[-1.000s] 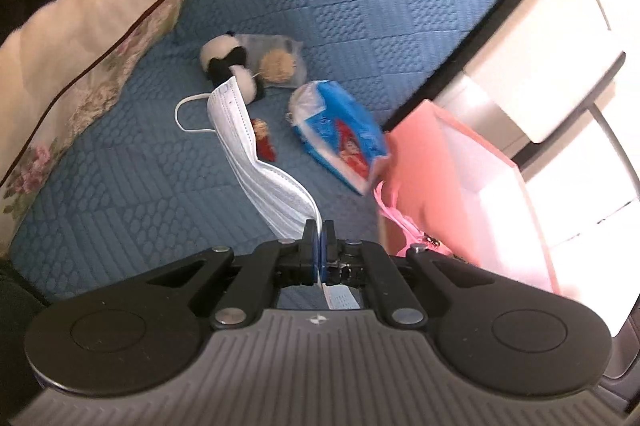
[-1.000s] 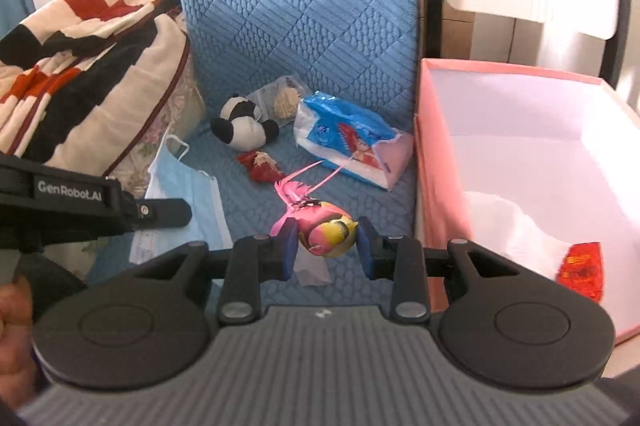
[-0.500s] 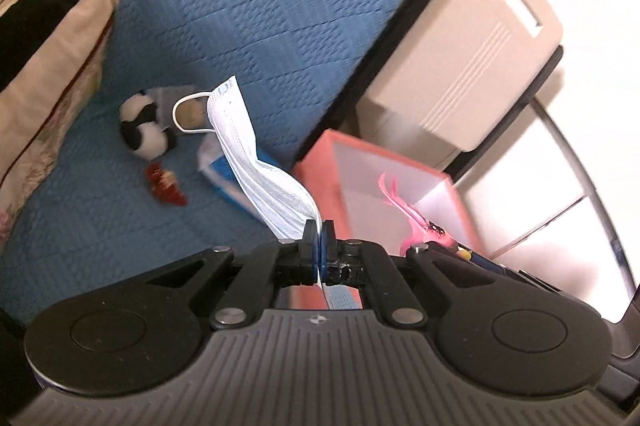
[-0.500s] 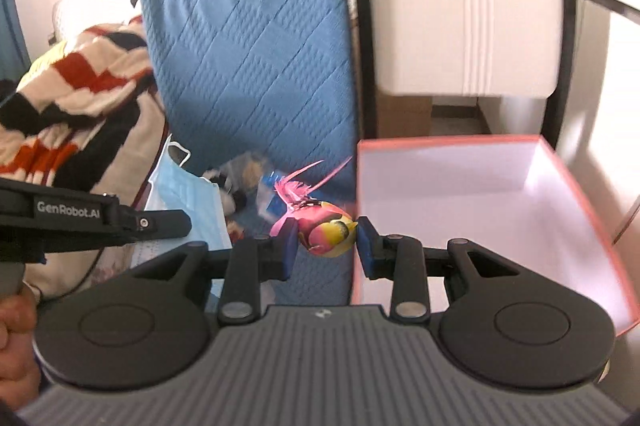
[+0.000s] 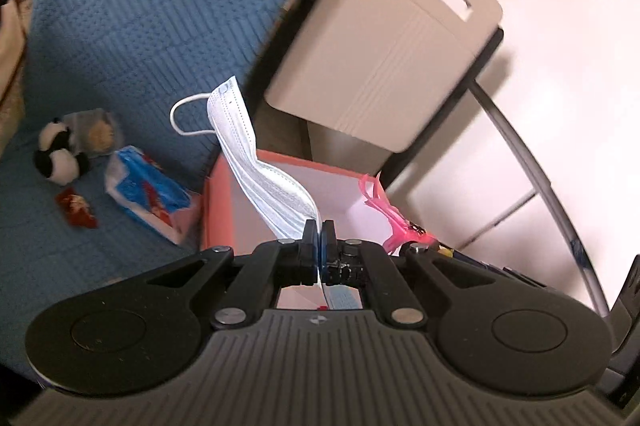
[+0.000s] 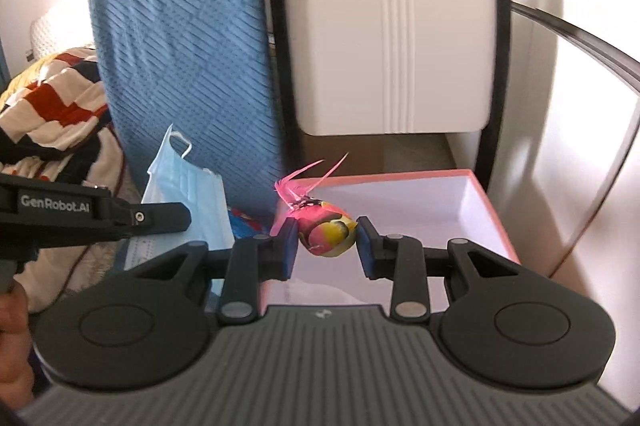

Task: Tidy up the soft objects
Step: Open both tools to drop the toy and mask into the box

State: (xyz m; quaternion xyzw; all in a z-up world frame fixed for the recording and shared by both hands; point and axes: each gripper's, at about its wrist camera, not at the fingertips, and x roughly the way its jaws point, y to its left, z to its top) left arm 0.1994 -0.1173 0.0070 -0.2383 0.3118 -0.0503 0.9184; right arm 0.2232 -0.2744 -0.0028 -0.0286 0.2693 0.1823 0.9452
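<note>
My left gripper (image 5: 319, 231) is shut on a pale blue face mask (image 5: 256, 170), which stands up from the jaws in front of the pink box (image 5: 224, 202). My right gripper (image 6: 326, 240) is shut on a small pink and yellow feathered bird toy (image 6: 326, 228), held above the near left part of the pink box (image 6: 492, 210). The same mask (image 6: 188, 194) shows at the left of the right wrist view, pinched by the left gripper (image 6: 182, 218). The bird's pink feathers (image 5: 384, 210) show at the right of the left wrist view.
On the blue quilted cushion (image 5: 120, 26) lie a panda plush (image 5: 56, 158), a clear bag with a tan ball (image 5: 96, 134), a blue tissue pack (image 5: 148, 194) and a small red toy (image 5: 76, 212). A beige crate (image 6: 390, 38) stands behind the box. A striped blanket (image 6: 52, 106) lies left.
Both grippers have risen and swung right from over the cushion toward the pink box, carrying the mask and the bird toy. The cushion items have slid left and lower in view.
</note>
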